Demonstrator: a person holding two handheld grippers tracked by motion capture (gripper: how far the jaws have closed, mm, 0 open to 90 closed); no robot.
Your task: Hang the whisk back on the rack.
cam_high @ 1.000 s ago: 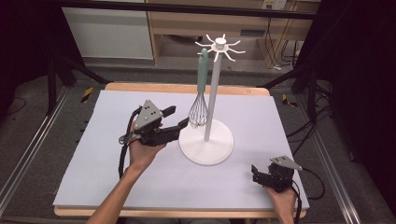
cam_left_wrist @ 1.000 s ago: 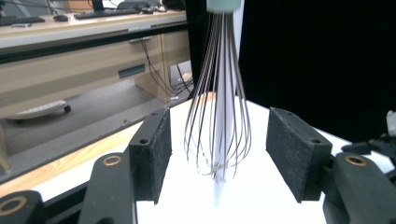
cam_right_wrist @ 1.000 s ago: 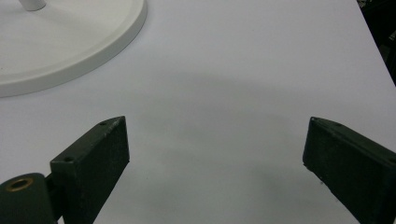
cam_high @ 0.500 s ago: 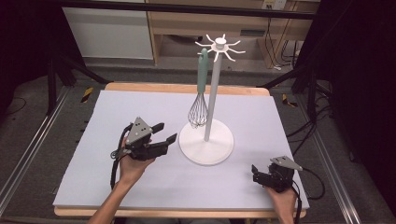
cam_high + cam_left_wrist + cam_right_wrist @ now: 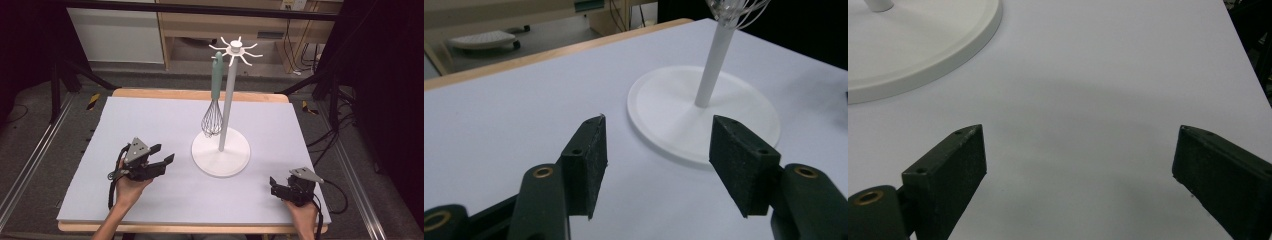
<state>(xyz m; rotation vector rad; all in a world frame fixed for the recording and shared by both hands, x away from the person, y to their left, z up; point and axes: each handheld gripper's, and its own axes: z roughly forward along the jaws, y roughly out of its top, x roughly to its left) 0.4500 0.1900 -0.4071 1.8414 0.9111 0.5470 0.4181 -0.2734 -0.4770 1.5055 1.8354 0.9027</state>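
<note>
Whisk (image 5: 213, 107) hangs on the white stand (image 5: 221, 158) mid-table (image 5: 150, 120), left tongs (image 5: 166, 154) released, empty, low beside its base, right tongs (image 5: 272, 185) spread wide, empty, near the front edge.

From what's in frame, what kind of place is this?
Probably a lab recording bench: a table under a plain mat, dark rails around it, cables on the floor, and a staged utensil stand with a whisk hanging.
</note>
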